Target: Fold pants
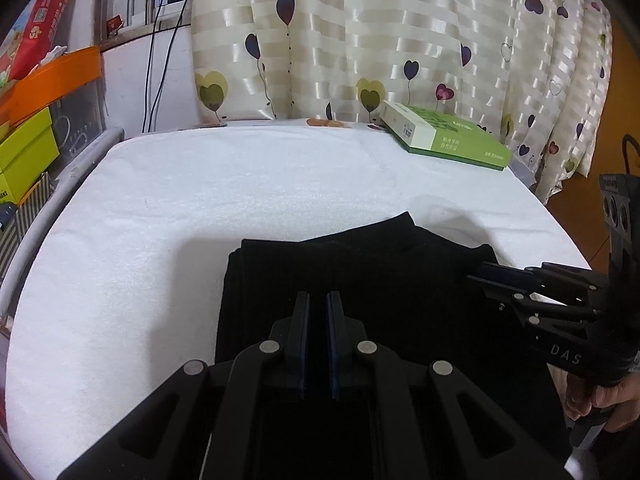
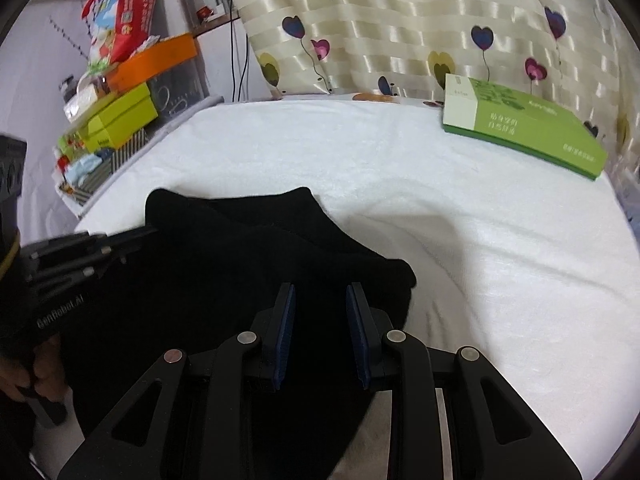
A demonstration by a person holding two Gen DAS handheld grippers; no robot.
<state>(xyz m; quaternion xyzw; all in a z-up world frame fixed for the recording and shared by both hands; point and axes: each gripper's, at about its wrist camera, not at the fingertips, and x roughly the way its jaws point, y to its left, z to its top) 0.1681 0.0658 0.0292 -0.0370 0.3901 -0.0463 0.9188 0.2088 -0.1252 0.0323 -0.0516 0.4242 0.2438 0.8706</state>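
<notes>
Black pants (image 1: pixel 360 292) lie bunched in a folded stack at the near edge of the white-covered worktop (image 1: pixel 240 184), clear space beyond for smoothing. Left tongs (image 1: pixel 318 308) nearly closed over the cloth, whether pinching it I cannot tell; right tongs (image 2: pixel 320 304) parted, gripping nothing, hovering at the stack's right corner, probably to square it

Two close wrist views, shared pants (image 1: pixel 360 288)

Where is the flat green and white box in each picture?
Left wrist view: the flat green and white cardboard box lies at the upper right, on the far corner of the white towel-covered table, in front of the heart-print curtain.
Right wrist view: the same box lies at the upper right, again on the table's far edge.
Shared landmark: the folded black pants lie nearer than the box in both.
</notes>
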